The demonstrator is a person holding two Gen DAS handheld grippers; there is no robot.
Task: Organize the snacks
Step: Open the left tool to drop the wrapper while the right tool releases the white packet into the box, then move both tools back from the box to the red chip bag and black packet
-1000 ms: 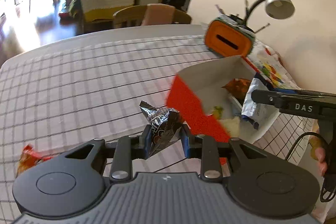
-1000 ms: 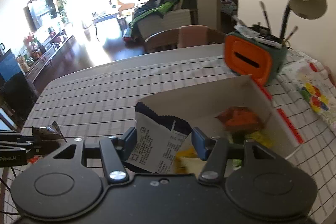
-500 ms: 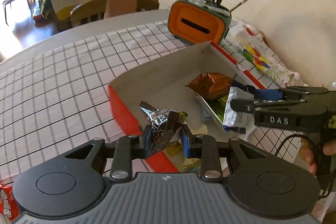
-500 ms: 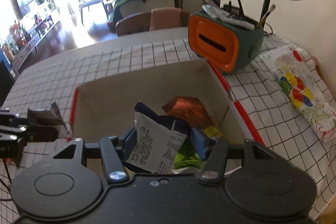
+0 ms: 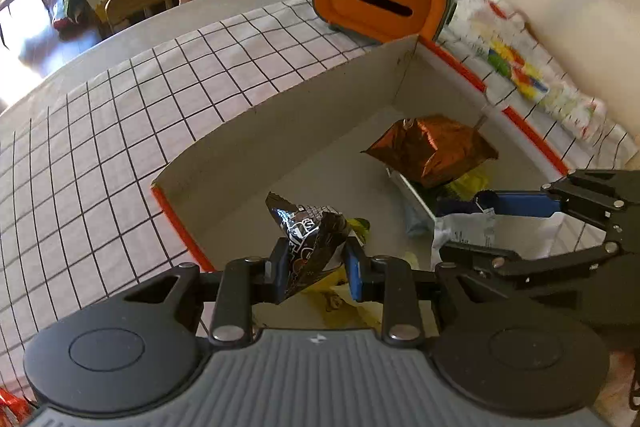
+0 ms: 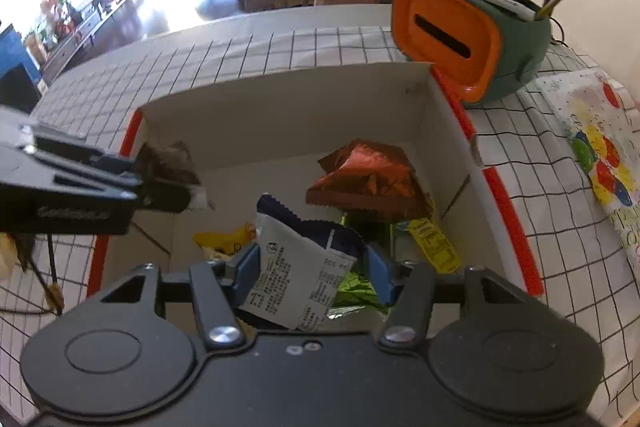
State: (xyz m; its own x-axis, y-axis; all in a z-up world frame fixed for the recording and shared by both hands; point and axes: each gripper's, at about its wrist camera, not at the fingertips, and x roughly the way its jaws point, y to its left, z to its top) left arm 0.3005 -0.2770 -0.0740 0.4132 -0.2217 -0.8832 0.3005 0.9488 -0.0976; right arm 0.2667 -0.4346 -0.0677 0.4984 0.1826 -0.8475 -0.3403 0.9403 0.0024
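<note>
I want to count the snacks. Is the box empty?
No. The box already holds a copper packet and yellow wrappers on its floor.

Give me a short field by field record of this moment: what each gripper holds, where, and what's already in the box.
left gripper: shut on black snack packet, over the box
right gripper: shut on white and navy packet, over the box
box: open, white inside, orange-edged, on checked tablecloth
already inside: copper foil packet, yellow wrapper, green foil wrapper
behind box: orange and green organizer with brushes
</note>
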